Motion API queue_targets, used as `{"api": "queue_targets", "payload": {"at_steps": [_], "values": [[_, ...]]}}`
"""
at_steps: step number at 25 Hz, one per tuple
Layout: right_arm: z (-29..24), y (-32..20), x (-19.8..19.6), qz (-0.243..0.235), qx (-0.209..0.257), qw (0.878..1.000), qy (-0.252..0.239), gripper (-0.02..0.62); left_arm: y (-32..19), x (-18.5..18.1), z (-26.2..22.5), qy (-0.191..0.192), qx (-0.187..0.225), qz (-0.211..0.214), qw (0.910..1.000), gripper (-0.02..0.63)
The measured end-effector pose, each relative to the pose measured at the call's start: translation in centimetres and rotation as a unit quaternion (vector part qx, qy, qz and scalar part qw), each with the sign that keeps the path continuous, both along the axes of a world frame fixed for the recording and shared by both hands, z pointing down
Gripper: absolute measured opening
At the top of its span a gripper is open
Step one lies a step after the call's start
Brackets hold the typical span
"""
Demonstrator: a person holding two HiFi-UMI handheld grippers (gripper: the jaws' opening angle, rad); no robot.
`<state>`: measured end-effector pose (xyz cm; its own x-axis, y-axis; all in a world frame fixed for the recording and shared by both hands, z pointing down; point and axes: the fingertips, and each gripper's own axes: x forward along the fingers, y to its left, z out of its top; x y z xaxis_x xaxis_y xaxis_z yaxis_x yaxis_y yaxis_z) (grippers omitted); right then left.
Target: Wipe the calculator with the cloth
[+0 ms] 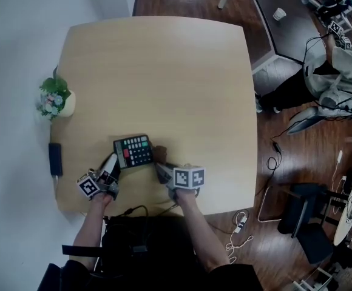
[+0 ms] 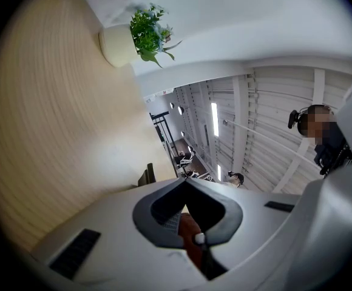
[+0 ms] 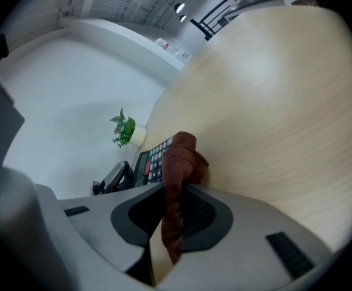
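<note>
A black calculator point(image 1: 133, 151) with red and green keys lies near the front edge of the light wooden table point(image 1: 164, 71). My right gripper point(image 1: 162, 165) is shut on a brown cloth point(image 1: 159, 155), and the cloth's bunched end rests at the calculator's right edge. In the right gripper view the cloth point(image 3: 179, 162) hangs out of the jaws over the calculator point(image 3: 153, 159). My left gripper point(image 1: 111, 164) lies at the calculator's left edge. In the left gripper view it point(image 2: 191, 208) is shut; something reddish-brown shows between the jaws and I cannot tell what it is.
A small potted plant point(image 1: 56, 97) stands at the table's left edge, with a black device point(image 1: 54, 158) in front of it. To the right are a dark table point(image 1: 285, 23), a seated person point(image 1: 340, 71), a black chair point(image 1: 303, 217) and floor cables.
</note>
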<state>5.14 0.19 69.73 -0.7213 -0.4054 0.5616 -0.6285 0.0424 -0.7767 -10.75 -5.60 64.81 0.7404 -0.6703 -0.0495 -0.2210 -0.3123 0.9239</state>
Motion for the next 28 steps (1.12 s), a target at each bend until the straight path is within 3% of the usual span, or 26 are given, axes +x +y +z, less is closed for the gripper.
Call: {"api": "queue_targets", "payload": {"at_steps": [5, 7, 10, 14, 18, 21, 23, 24, 25, 26, 27, 28], "values": [[-2.7, -11.0, 0.3, 0.005, 0.11, 0.994, 0.023, 0.064, 0.0, 0.1, 0.0, 0.0, 0.006, 0.006, 1.0, 0.002], [-2.1, -14.3, -0.6, -0.016, 0.117, 0.992, 0.031, 0.064, 0.1, 0.2, -0.1, 0.001, 0.005, 0.006, 1.0, 0.003], [0.0, -15.1, -2.0, -0.043, 0.087, 0.995, 0.025, 0.064, 0.1, 0.2, -0.1, 0.002, 0.002, 0.002, 1.0, 0.003], [0.3, -11.0, -2.1, -0.029, 0.059, 0.998, 0.005, 0.064, -0.1, 0.2, -0.2, 0.001, 0.008, 0.003, 1.0, 0.003], [0.5, -3.1, -1.4, -0.001, 0.028, 1.0, -0.014, 0.064, -0.1, 0.1, -0.1, -0.001, 0.011, 0.008, 0.9999, 0.003], [0.5, 3.2, -0.8, 0.011, 0.004, 1.0, -0.021, 0.064, 0.5, -0.4, 0.2, -0.04, 0.023, 0.034, 0.9984, 0.002], [0.4, 6.0, -0.1, 0.019, 0.0, 1.0, -0.012, 0.064, 1.0, -1.5, -0.5, -0.095, 0.064, 0.062, 0.9915, 0.002], [0.3, 6.8, 0.4, 0.023, 0.001, 1.0, -0.005, 0.064, 1.3, -2.1, -1.1, -0.138, 0.099, 0.086, 0.9817, 0.002], [0.2, 7.2, 0.9, 0.028, 0.004, 1.0, 0.003, 0.064, 1.8, -2.5, -1.5, -0.193, 0.145, 0.122, 0.9626, 0.005], [0.1, 7.3, 1.5, 0.034, 0.008, 0.999, 0.009, 0.064, 2.4, -2.5, -1.6, -0.261, 0.198, 0.169, 0.9294, 0.032], [-0.1, 7.2, 2.0, 0.041, 0.013, 0.999, 0.013, 0.064, 3.1, -2.4, -1.3, -0.338, 0.25, 0.225, 0.8791, 0.087], [-0.3, 6.9, 2.4, 0.047, 0.018, 0.999, 0.015, 0.064, 3.8, -2.3, -0.6, -0.417, 0.292, 0.279, 0.8142, 0.128]]}}
